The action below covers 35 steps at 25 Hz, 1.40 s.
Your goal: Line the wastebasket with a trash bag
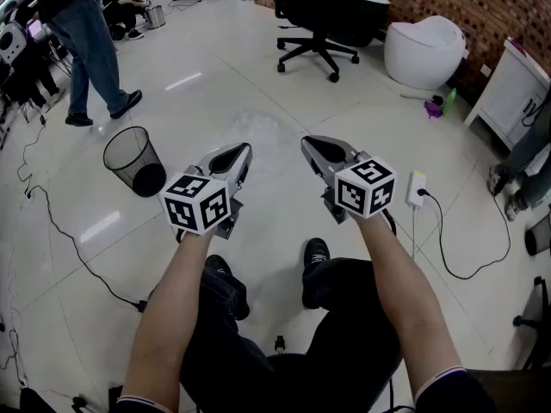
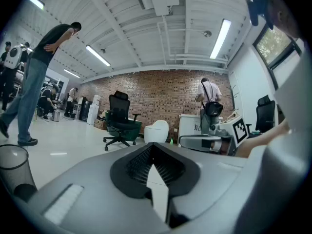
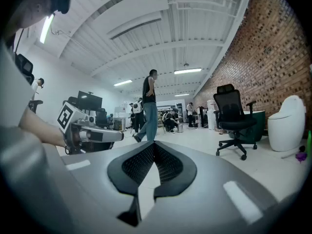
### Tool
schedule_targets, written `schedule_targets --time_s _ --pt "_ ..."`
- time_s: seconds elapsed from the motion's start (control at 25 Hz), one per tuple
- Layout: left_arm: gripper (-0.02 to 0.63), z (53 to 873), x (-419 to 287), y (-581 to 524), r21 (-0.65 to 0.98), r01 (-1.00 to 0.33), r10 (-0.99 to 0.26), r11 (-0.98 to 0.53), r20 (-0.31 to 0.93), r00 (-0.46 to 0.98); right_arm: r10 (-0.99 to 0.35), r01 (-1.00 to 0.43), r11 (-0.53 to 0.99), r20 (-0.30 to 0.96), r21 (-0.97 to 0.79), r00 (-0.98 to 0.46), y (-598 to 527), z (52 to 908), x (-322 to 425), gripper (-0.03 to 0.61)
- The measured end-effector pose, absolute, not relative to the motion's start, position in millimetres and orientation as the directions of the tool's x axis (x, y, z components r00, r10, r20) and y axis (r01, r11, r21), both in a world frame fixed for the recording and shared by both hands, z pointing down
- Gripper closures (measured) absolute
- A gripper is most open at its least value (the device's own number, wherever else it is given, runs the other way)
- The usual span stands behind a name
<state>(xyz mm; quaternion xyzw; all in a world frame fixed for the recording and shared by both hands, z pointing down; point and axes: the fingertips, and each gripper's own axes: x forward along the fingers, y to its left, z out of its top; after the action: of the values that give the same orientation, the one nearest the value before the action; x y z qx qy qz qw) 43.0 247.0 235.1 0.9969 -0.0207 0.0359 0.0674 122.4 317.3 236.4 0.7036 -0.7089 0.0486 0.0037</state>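
A black mesh wastebasket [image 1: 134,161] stands on the white floor to the left, with no bag in it that I can see; its rim also shows at the left gripper view's lower left as the wastebasket [image 2: 13,165]. My left gripper [image 1: 244,150] is held level in front of me, right of the basket, shut and holding nothing. My right gripper [image 1: 306,142] is level beside it, also shut and holding nothing. In the left gripper view the left gripper [image 2: 151,145] has its tips together; the right gripper [image 3: 153,144] looks the same. No trash bag is in view.
A black office chair [image 1: 325,15] and a white pod seat [image 1: 425,52] stand ahead by the brick wall. A person in jeans [image 1: 86,46] walks at the upper left. A cable [image 1: 69,248] trails on the floor left, a white power strip [image 1: 417,188] right. My legs are below.
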Motion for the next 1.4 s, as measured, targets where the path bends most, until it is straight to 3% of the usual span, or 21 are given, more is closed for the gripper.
schedule_targets --time_s 0.84,1.4 --pt "0.603 230 97 189 0.083 -0.071 -0.061 -0.994 0.118 0.991 -0.995 -0.999 0.047 0.090 0.008 -0.046 238 231 181 0.577" --pt "0.603 254 161 82 0.073 -0.072 -0.059 -0.995 0.168 0.984 -0.978 -0.997 0.076 0.195 0.017 -0.072 140 248 247 0.577"
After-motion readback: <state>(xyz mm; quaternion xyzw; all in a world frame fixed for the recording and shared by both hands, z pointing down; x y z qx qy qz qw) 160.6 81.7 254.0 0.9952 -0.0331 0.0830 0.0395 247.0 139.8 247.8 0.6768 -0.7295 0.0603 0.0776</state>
